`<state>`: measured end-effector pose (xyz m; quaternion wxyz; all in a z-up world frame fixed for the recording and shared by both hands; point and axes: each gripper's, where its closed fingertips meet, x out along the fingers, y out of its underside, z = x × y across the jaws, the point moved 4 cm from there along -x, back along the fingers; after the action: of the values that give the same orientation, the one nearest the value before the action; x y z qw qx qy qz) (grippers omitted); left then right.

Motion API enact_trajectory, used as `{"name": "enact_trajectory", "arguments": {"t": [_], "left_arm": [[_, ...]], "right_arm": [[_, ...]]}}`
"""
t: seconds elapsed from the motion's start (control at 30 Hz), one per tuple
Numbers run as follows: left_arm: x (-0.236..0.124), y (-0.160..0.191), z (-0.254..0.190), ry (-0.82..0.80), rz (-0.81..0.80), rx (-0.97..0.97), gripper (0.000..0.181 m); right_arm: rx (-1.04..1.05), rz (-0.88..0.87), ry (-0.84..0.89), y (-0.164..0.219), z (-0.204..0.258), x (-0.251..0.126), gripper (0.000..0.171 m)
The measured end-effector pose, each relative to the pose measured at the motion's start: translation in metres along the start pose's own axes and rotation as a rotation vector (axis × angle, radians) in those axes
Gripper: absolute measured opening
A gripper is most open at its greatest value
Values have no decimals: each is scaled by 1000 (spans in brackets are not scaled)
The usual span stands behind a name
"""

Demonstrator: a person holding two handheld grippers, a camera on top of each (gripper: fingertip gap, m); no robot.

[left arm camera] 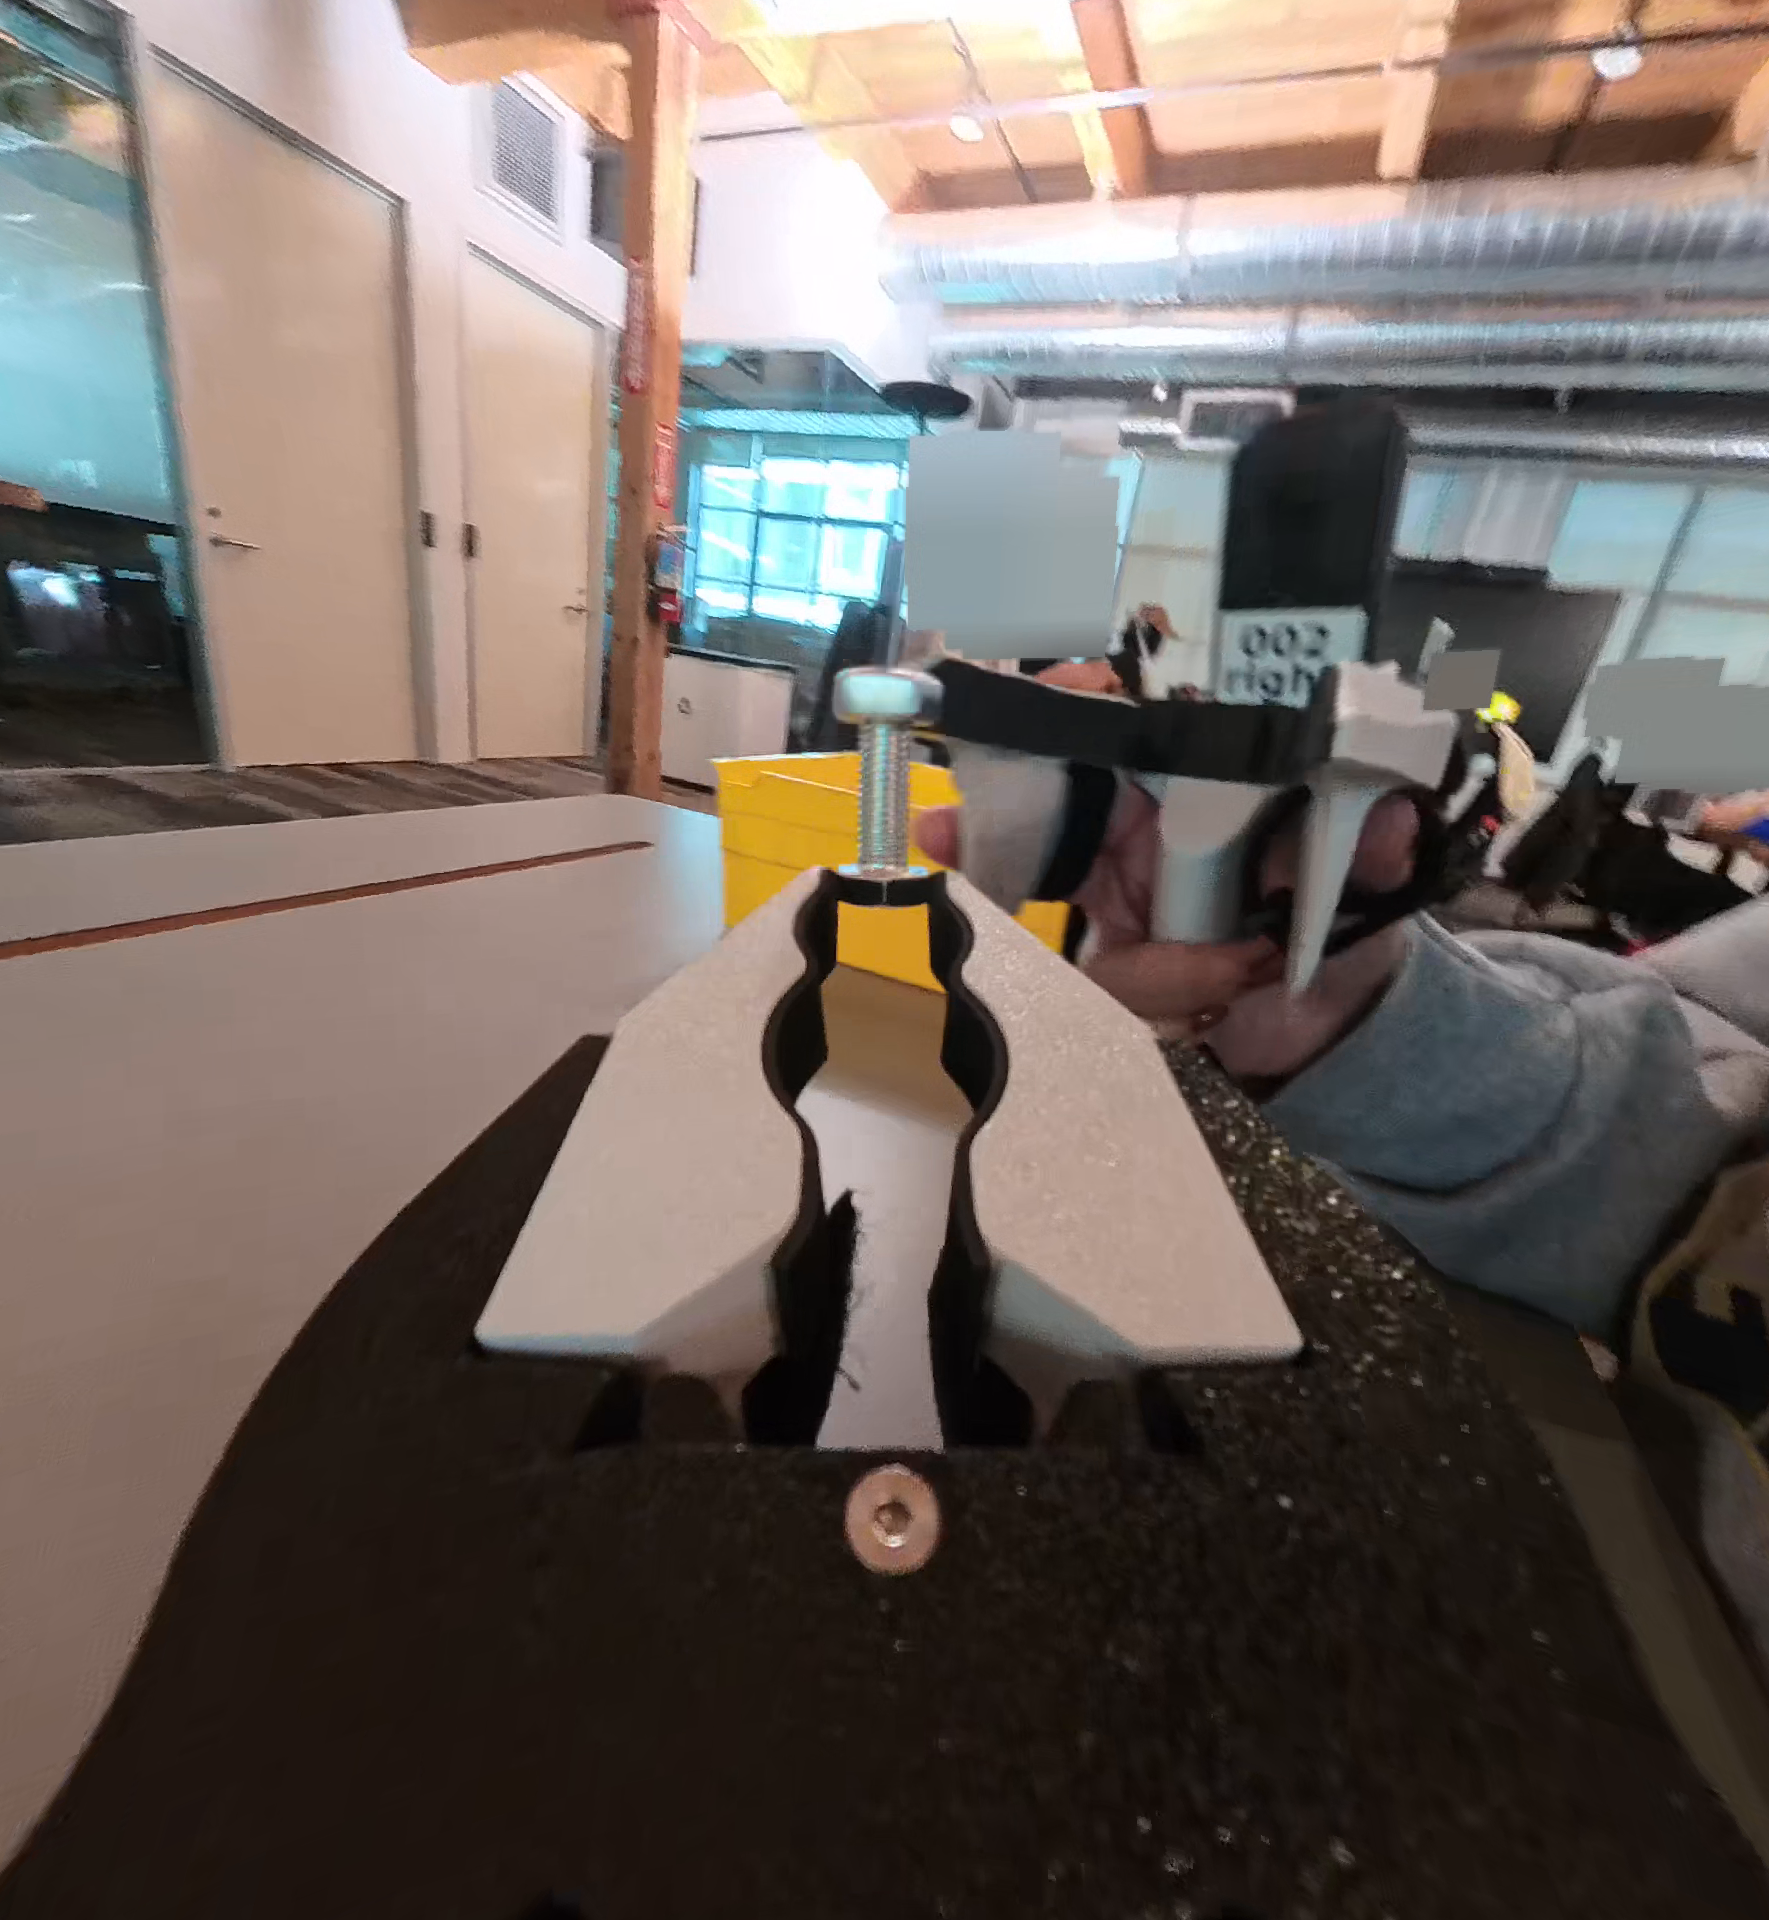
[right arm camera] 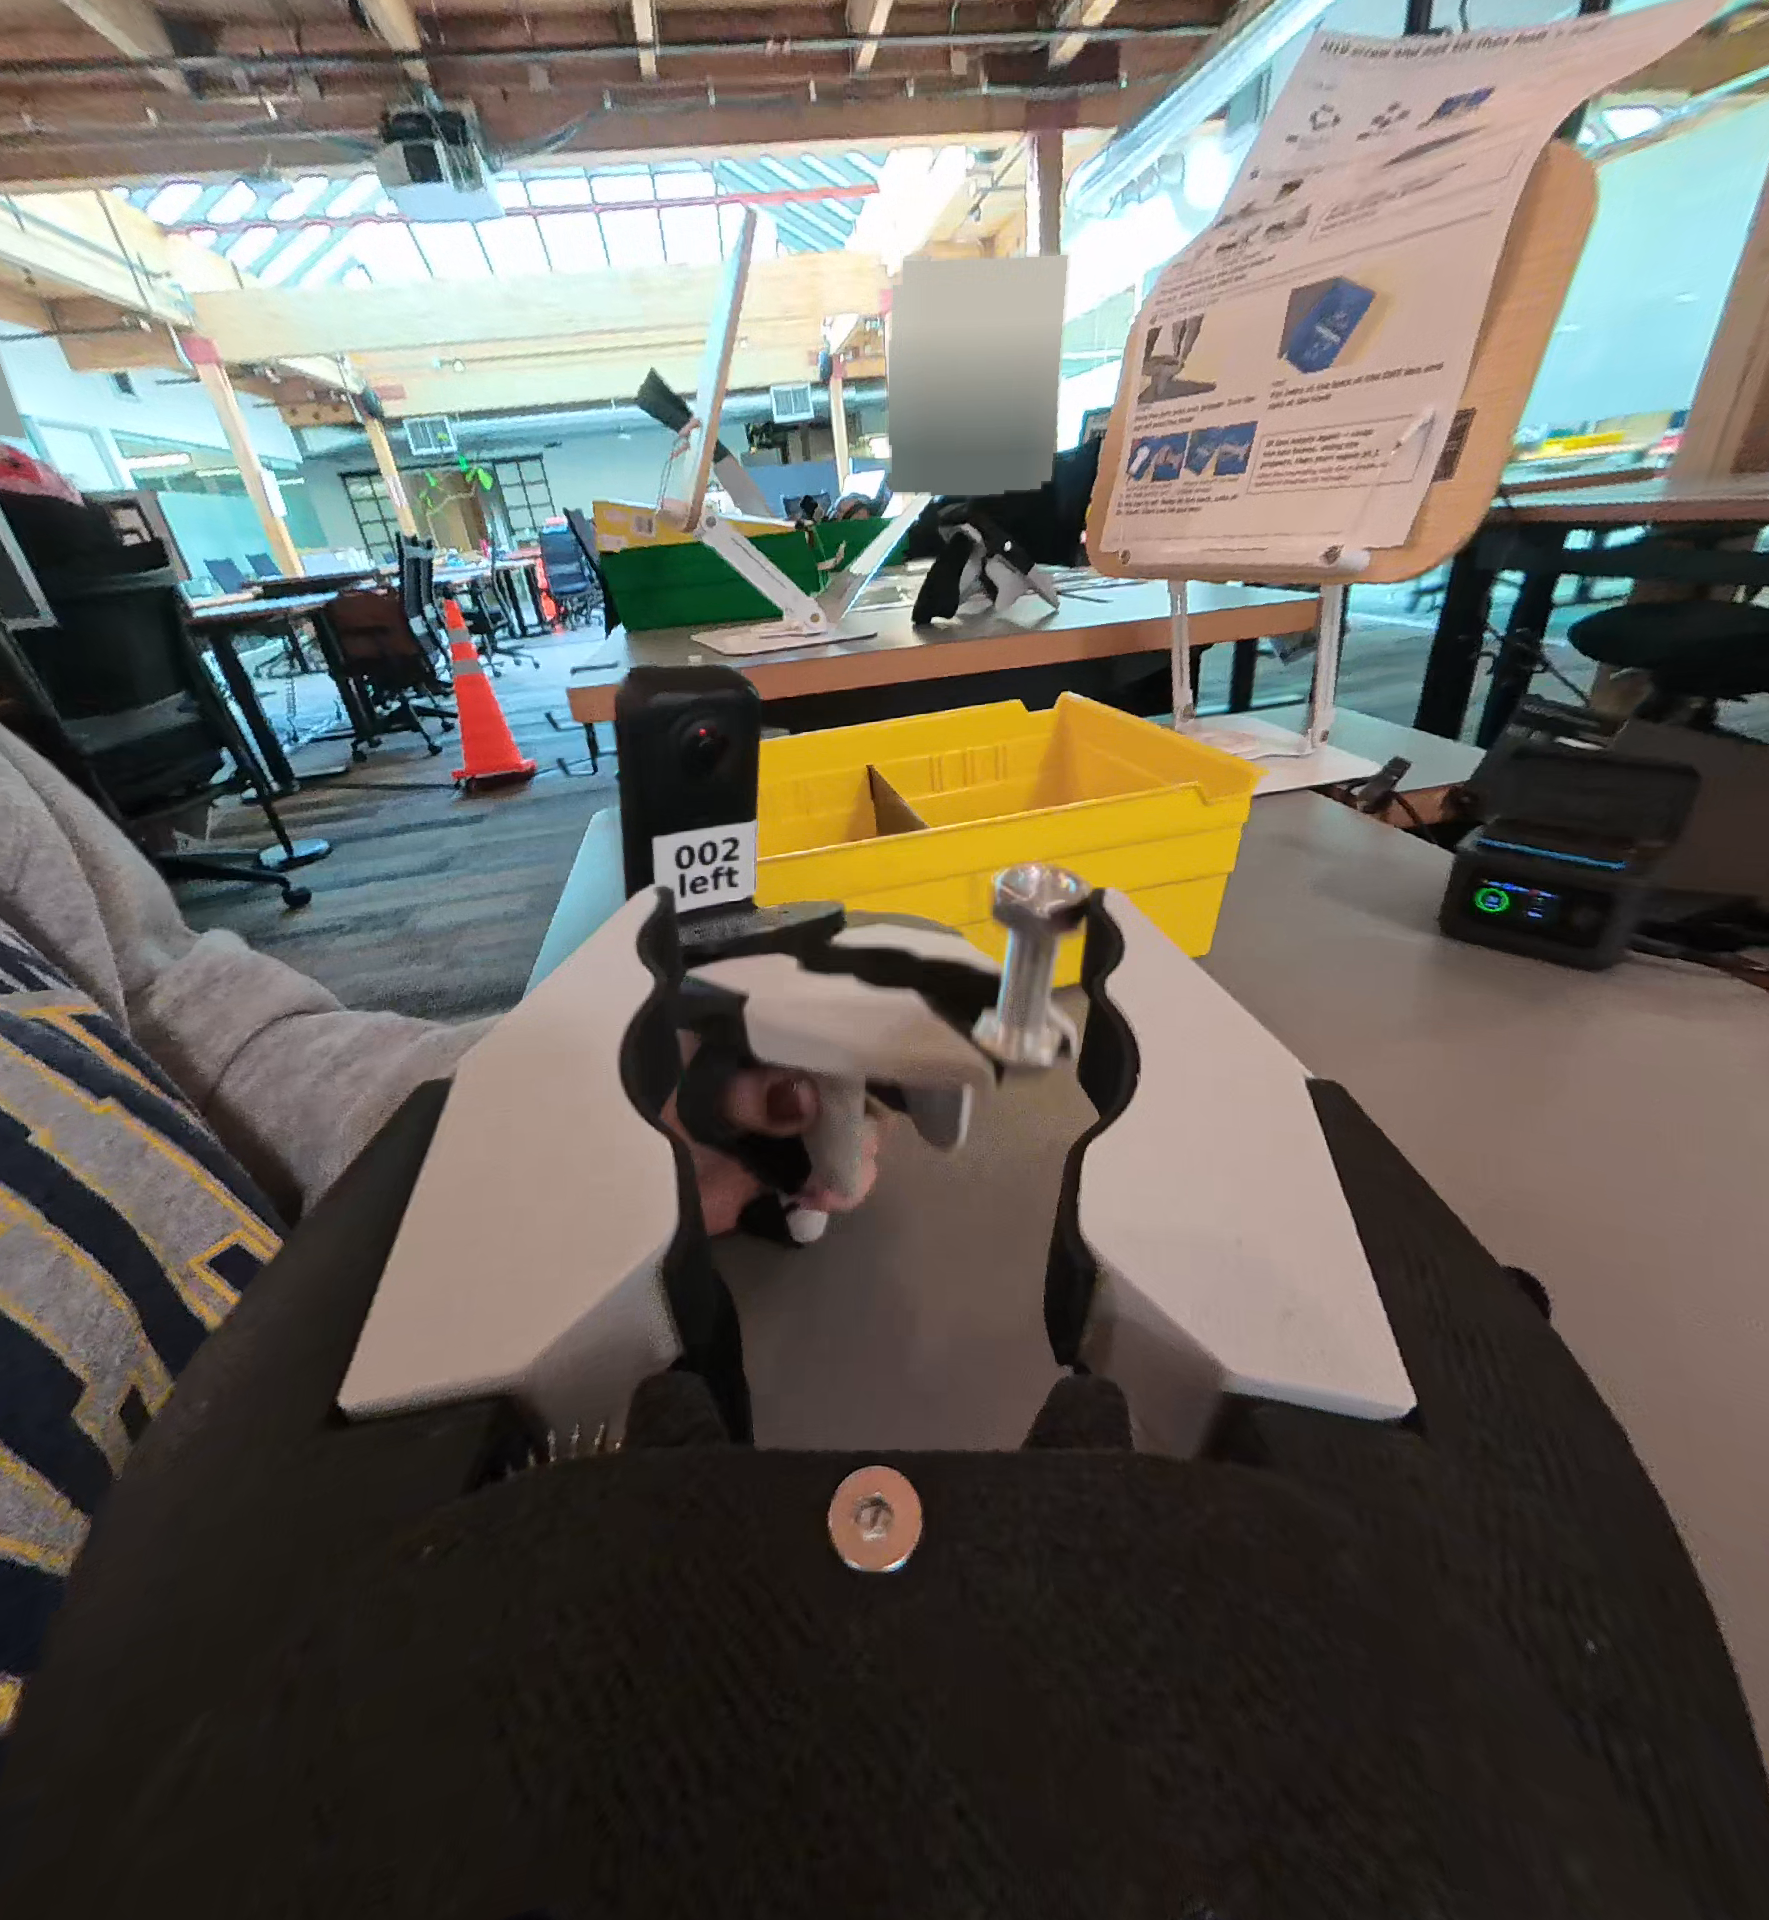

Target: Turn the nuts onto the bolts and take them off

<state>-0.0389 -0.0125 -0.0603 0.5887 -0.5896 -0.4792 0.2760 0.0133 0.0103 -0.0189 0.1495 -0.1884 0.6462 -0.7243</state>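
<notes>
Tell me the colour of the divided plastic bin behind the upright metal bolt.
Bright yellow bin, clearest in the right wrist view, just beyond the bolt.

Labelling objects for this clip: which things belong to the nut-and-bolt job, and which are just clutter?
Job:
bolt
nut, at the bolt's lower end
left gripper, shut on the nut
right gripper, open around the bolt

Clutter:
yellow bin
instruction sheet
black device
orange cone
</notes>
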Motion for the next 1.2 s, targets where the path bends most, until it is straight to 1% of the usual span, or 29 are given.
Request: {"name": "enact_trajectory", "arguments": {"t": [0.03,0.07,0.13,0.2,0.23,0.3,0.33,0.4,0.43,0.47,0.53,0.6,0.63,0.67,0.73,0.77,0.83,0.87,0.93,1.0,1.07,1.1,1.13,1.2], "left_arm": [[-3,-1,5,-23,-8,-18,15],[-3,-2,5,-14,-11,-24,15],[3,3,-6,43,31,17,15],[12,10,-22,130,74,57,15],[15,13,-25,145,88,64,15],[12,9,-19,106,63,56,15],[8,5,-14,81,32,42,15],[-2,-1,2,-10,-6,6,15],[-3,-2,4,-8,-8,-5,15],[0,0,1,8,6,12,15],[10,10,-14,76,78,82,15],[18,16,-26,132,117,104,15],[18,16,-24,115,117,98,15],[15,13,-19,96,98,71,15],[7,6,-4,30,48,19,15],[3,3,2,4,34,16,15],[4,4,-2,37,41,36,15],[7,6,-10,78,54,48,15],[13,10,-19,130,74,55,15],[11,8,-15,109,49,28,15],[3,-1,-4,68,-18,-27,15],[-1,-4,3,43,-43,-63,15],[-4,-6,5,47,-65,-93,15],[-1,-7,-2,102,-71,-95,15]], "right_arm": [[6,-13,13,-1,-3,-5,69],[17,-25,30,-1,-6,-8,68],[23,-19,44,-1,-10,-6,72],[14,2,19,1,-7,3,80],[12,8,-6,2,-4,7,80],[12,4,-41,3,4,7,78],[6,-9,-30,2,4,3,78],[3,-41,9,0,-2,-10,69],[20,-70,35,-2,-6,-14,67],[33,-93,57,-4,-10,-15,74],[27,-78,45,-3,-10,-9,81],[13,-45,-7,1,-3,1,81],[8,-31,-36,3,1,3,80],[4,-26,-46,3,4,2,77],[-11,-42,3,1,1,-7,76],[-12,-46,23,0,-1,-11,72],[0,-45,43,1,-6,-11,78],[10,-39,35,2,-7,-8,82],[25,-16,1,6,-5,1,86],[29,-23,-30,8,-1,4,86],[38,-41,-33,9,0,-1,88],[50,-54,-36,9,-1,-6,84],[72,-75,-31,9,-3,-9,81],[101,-105,-10,6,-8,-9,85]]}}
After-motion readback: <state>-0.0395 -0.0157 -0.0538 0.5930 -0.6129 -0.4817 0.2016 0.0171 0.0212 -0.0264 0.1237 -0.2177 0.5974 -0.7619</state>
